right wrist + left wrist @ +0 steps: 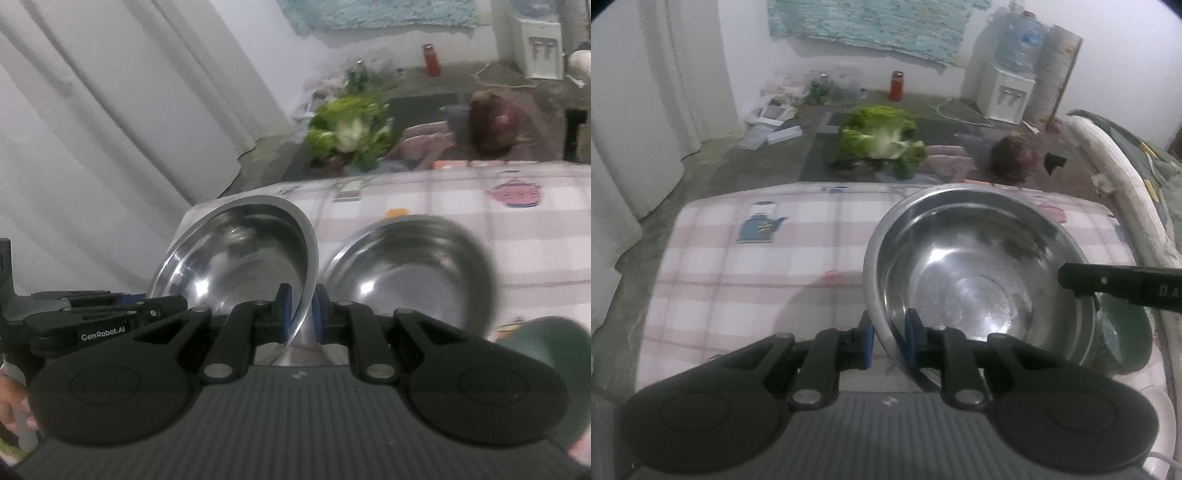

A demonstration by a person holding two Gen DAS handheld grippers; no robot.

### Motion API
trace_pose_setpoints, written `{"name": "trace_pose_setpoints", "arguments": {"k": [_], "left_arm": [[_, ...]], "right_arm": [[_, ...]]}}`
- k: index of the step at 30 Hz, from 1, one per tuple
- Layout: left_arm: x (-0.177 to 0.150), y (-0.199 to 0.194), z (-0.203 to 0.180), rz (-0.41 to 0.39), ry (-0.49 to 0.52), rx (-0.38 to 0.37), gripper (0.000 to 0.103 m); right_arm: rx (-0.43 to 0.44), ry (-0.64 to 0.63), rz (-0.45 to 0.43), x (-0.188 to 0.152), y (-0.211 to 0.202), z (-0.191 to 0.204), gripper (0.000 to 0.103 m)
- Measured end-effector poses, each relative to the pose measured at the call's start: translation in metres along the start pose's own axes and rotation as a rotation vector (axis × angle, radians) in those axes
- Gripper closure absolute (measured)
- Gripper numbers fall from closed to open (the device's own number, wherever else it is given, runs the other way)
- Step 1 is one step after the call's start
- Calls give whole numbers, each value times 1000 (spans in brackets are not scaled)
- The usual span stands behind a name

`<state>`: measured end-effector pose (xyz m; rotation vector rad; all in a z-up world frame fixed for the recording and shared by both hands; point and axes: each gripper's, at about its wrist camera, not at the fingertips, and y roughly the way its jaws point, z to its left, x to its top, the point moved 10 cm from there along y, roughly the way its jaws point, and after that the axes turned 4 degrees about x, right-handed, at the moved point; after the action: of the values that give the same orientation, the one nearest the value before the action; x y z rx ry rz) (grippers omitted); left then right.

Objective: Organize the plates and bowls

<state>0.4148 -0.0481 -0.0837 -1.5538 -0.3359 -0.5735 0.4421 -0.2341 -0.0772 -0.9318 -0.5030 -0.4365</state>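
While both claws pinch rim of round shiny steel bowl [979, 280], left gripper [889, 341] and right gripper [302, 312] closed: keep level, clear second steel bowl [406, 273] at right.

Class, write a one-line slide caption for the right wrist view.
Right gripper pinches a steel bowl's rim above the checked tablecloth, a second steel bowl beside it.

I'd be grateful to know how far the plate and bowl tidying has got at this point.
Done: nothing visibly stacked yet. In hand: the left gripper and right gripper are each shut on the rim of one steel bowl, lifted and tilted above the checked tablecloth. Left: a second steel bowl and a green bowl still sit separately on the table.
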Motion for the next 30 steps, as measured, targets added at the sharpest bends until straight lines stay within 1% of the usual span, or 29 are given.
{"name": "trace_pose_setpoints", "arguments": {"k": [6,12,17,22,24,25,27,28,29,30], "left_arm": [[4,22,-38,25,41,-16,84],[6,47,-61,57,77,-9,84],[4,63,-71,69,101,0,83],[-1,71,-78,84,124,2,81],[-3,72,-80,85,136,4,77],[-4,73,-81,84,145,8,77],[-5,73,-82,71,157,11,74],[-5,72,-82,65,163,16,72],[-4,70,-82,57,166,17,66],[-2,68,-81,47,163,15,61]], "right_arm": [[-54,33,-12,3,-12,-44,92],[-102,53,6,-2,-8,-79,92],[-125,67,20,-5,1,-97,92],[-155,43,30,-6,8,-105,90],[-166,37,35,-6,9,-108,90],[-170,33,35,-7,9,-109,90],[-173,29,39,-8,10,-110,87],[-176,26,39,-8,9,-110,83],[-181,23,40,-8,9,-111,78],[-188,20,38,-7,8,-112,75]]}}
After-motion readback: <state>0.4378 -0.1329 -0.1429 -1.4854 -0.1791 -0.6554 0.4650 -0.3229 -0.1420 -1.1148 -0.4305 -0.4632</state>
